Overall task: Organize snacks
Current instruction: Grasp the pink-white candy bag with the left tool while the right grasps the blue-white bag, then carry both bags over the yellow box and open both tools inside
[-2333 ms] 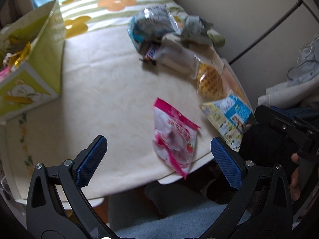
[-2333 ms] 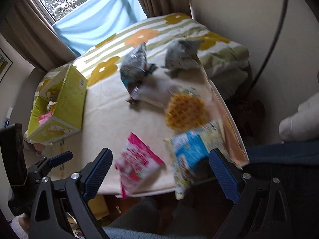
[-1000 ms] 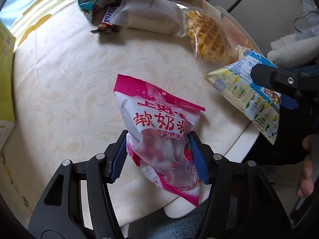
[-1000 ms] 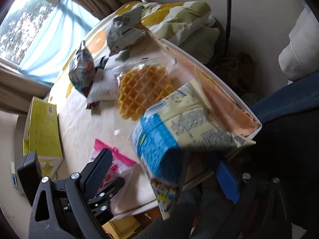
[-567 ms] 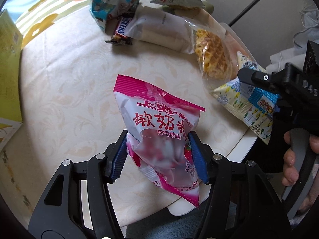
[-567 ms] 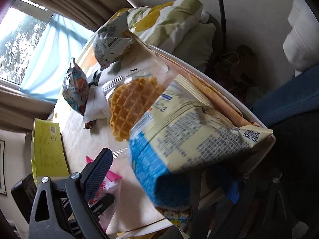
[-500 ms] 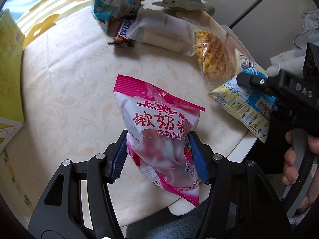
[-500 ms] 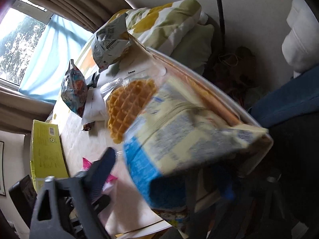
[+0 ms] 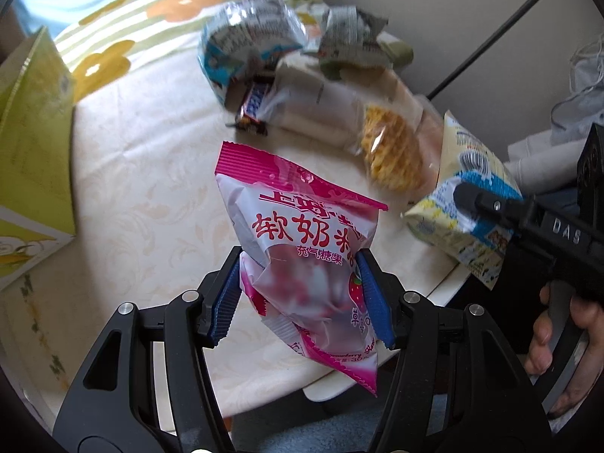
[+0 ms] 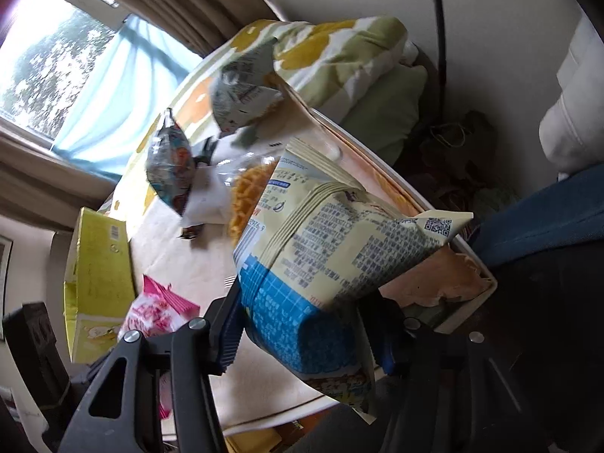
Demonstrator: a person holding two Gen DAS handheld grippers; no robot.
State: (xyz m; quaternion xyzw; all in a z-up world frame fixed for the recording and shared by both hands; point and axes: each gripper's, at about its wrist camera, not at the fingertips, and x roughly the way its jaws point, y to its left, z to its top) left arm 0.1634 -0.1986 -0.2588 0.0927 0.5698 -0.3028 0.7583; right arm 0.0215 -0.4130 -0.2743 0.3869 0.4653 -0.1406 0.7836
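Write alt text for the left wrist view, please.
The left gripper clamps a pink and white plastic candy bag above a cream patterned table. Further snack packets lie behind it; a yellow-green cardboard box stands left.

Both cameras ride their grippers, tilted steeply down, close over the table (image 9: 143,196). The left one faces across it; the right one looks from the table's edge (toward the window (image 10: 56,56)). Both catch the yellow box (image 9: 30,120) and pink bag (image 10: 158,305).

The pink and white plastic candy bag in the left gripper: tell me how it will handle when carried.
The pink and white plastic candy bag looks air-puffed, so probably light. The left gripper pinches its creased lower half, so it likely flops and sways. Glossy film may slip.
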